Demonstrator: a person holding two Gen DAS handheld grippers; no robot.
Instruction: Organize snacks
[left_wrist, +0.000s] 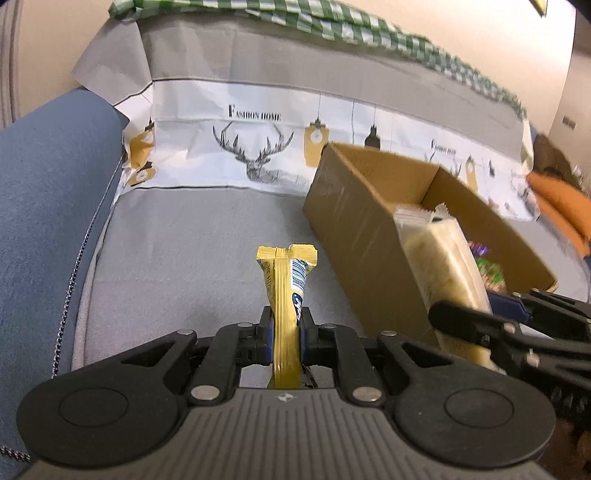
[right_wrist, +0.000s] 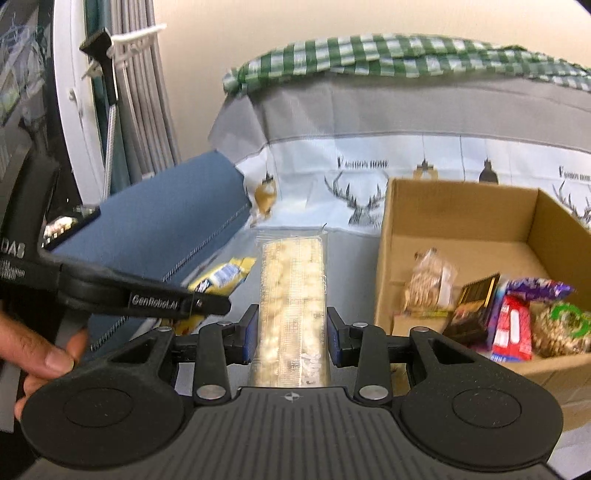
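Observation:
My left gripper (left_wrist: 287, 338) is shut on a yellow snack bar (left_wrist: 287, 291), held upright above the grey sofa seat, left of the cardboard box (left_wrist: 354, 221). My right gripper (right_wrist: 291, 334) is shut on a long clear pack of pale puffed snack (right_wrist: 291, 291), also seen in the left wrist view (left_wrist: 443, 266) over the box's near edge. In the right wrist view the box (right_wrist: 461, 221) lies to the right and holds several snacks: a clear nut bag (right_wrist: 428, 284), a dark pack (right_wrist: 476, 306), a red pack (right_wrist: 513, 328) and a purple one (right_wrist: 535, 288). The yellow bar (right_wrist: 221, 277) shows behind the left gripper.
A blue sofa armrest (left_wrist: 48, 206) stands at the left. The sofa back carries a deer-print cover (left_wrist: 255, 147) and a green checked cloth (right_wrist: 388, 55). An orange cushion (left_wrist: 561, 203) lies at far right. A hand (right_wrist: 40, 354) holds the left gripper's handle.

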